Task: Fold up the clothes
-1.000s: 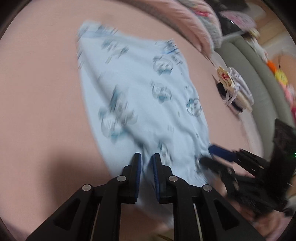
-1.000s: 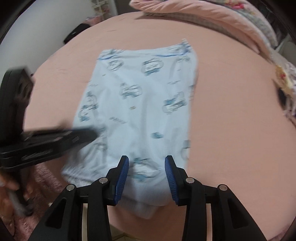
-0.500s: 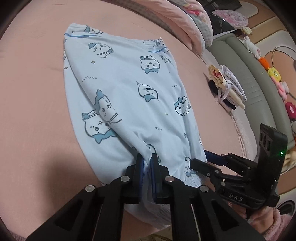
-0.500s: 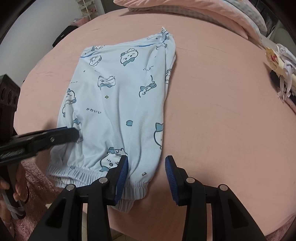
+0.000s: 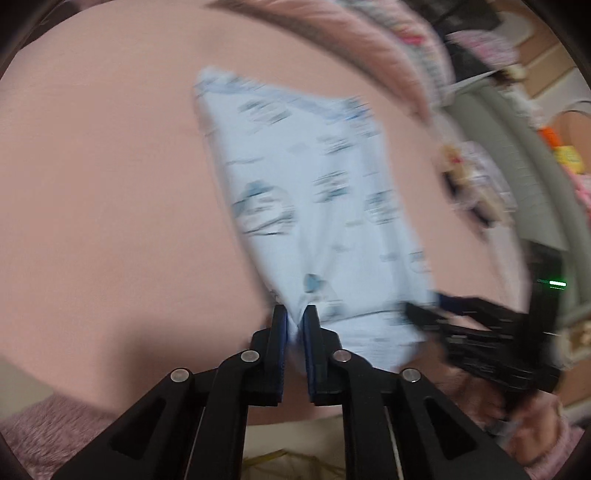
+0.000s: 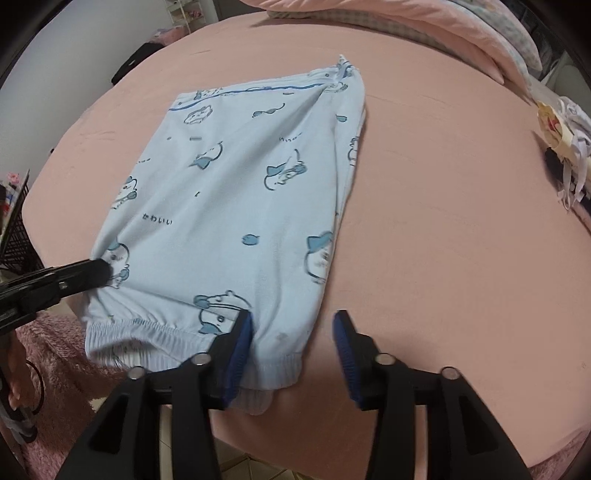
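Observation:
A light blue garment [image 6: 240,184] with cartoon prints lies flat on the pink bed sheet [image 6: 443,221], its elastic hem toward me. My left gripper [image 5: 294,314] pinches the garment [image 5: 325,221] at its near left corner; the cloth pulls taut from the pads while the jaws ease slightly apart. In the right wrist view the left gripper [image 6: 99,273] reaches in from the left edge. My right gripper [image 6: 292,321] straddles the near right corner, jaws opening, pads clear of the cloth. The right gripper [image 5: 421,308] shows blurred at the right of the left wrist view.
Pink quilts and pillows [image 6: 461,33] are heaped along the bed's far edge. A small pile of clothes [image 6: 565,147] sits at the right edge. A black wire basket [image 6: 14,229] stands off the bed at left. A grey padded rail [image 5: 517,155] runs past the bed.
The left gripper closed on the garment's corner and now pulls it taut, blurring its view. The right gripper slid right along the hem to the right corner and its jaws widened.

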### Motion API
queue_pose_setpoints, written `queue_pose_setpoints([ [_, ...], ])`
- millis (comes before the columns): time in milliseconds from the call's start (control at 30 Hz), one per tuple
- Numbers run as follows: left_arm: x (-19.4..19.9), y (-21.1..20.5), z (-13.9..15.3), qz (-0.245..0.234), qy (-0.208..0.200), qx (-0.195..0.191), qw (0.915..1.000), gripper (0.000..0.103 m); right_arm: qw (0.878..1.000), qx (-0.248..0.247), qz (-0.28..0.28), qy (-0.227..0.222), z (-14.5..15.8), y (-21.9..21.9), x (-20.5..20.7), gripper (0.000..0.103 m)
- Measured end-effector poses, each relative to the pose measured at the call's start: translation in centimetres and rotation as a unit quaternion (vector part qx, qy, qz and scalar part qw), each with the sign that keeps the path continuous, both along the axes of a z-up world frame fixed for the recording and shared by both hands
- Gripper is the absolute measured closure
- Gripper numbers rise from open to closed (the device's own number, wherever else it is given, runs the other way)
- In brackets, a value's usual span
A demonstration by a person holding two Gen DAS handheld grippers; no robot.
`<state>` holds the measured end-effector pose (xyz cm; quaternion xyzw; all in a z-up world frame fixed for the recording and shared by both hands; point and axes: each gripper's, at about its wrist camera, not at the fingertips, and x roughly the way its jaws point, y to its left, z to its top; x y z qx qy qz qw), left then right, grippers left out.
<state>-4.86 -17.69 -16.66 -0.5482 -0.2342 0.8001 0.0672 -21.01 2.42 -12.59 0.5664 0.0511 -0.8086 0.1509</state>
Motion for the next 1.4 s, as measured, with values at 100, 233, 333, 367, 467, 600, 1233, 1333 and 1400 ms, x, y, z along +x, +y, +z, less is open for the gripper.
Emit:
queue_pose_setpoints([
  [100, -0.5, -1.9, 0.2, 0.036, 0.001, 0.041, 0.9985, 0.093, 1.000, 0.003, 0.004, -0.002, -0.2, 1.0, 0.4, 0.055],
  [233, -0.9, -3.9, 1.6, 0.079, 0.034, 0.037, 0.9956, 0.092, 1.000, -0.010, -0.004, -0.009, 0.6, 3.2, 0.7, 0.055],
  [333, -2.6, -3.2, 2.4, 0.047, 0.069, 0.047, 0.9954, 0.092, 1.000, -0.014, 0.000, 0.022, 2.0, 4.4, 0.9, 0.055],
  [367, -3.3, -2.6, 2.6, 0.033, 0.077, 0.048, 0.9953, 0.092, 1.000, -0.010, 0.002, 0.025, 1.8, 4.8, 0.9, 0.055],
  [467, -5.4, -1.5, 0.9, 0.001, 0.028, -0.015, 0.9995, 0.092, 1.000, 0.016, 0.001, -0.001, -0.3, 6.7, 1.3, 0.054],
  [600, -6.6, -4.0, 1.6, 0.046, -0.002, -0.023, 0.9987, 0.093, 1.000, 0.001, -0.004, -0.016, 0.8, 10.7, 2.7, 0.050],
  [1233, -19.1, -9.2, 0.0, 0.032, 0.021, -0.021, 0.9990, 0.082, 0.992, -0.072, -0.102, -0.003, 3.0, 18.4, -13.4, 0.049],
  [1333, -20.2, -10.1, -0.1, 0.035, 0.023, -0.001, 0.9991, 0.085, 0.992, -0.077, -0.103, -0.009, 1.8, 19.2, -15.0, 0.049],
  [1400, -20.8, -10.5, -0.3, 0.033, 0.023, 0.011, 0.9992, 0.085, 0.991, -0.088, -0.101, 0.000, 1.3, 18.2, -17.5, 0.048],
])
